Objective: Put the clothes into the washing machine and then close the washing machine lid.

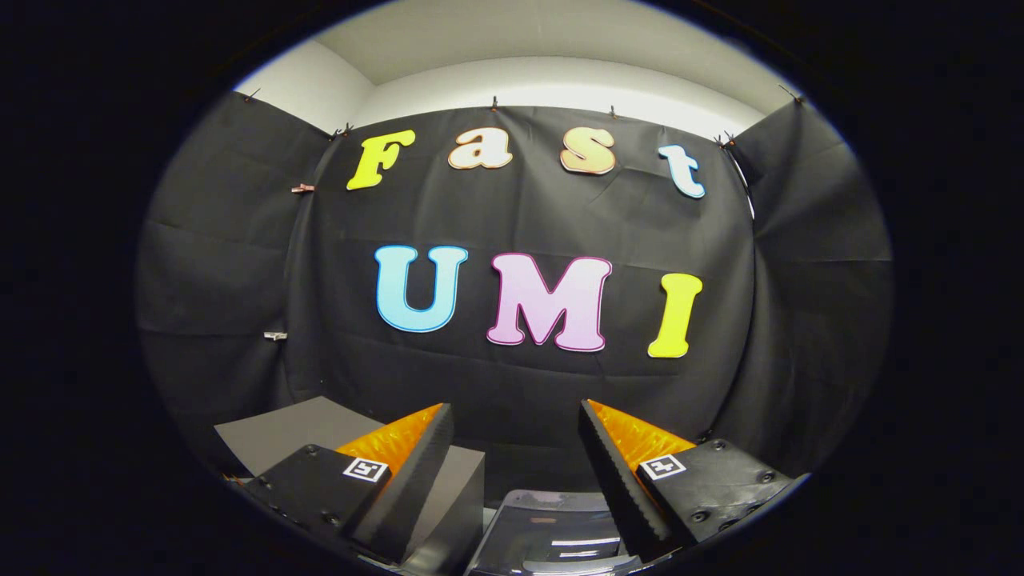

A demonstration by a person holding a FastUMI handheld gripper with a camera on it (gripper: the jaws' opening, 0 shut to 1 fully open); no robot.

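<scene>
Grey surface: a flat grey top (pixel 280 432) lay on the left, partly behind the left finger; its near right corner dropped to a darker front face beside that finger.
Left finger: it (pixel 400 480) rose from the bottom with its ridged inner face turned toward the gap; a small square marker sat on its base.
Gripper: the gripper (pixel 516 416) was held wide apart, the tips well separated, with nothing between them and nothing gripped.
Washing machine: a dark, glossy, curved part (pixel 552 532) showed low in the gap between the fingers, just below and ahead of them; it carried pale light reflections. It looked like the washing machine's lid, but whether it stood open or lay closed could not be told.
Clothes: no garment could be made out among the things between or ahead of the fingers.
Right finger: it (pixel 624 472) mirrored the left one, ridged face inward, a square marker on its base.
Room: black cloth (pixel 520 208) hung as the booth's back and side walls, clipped along the top edge; above it ran a pale wall and ceiling (pixel 512 72).
</scene>
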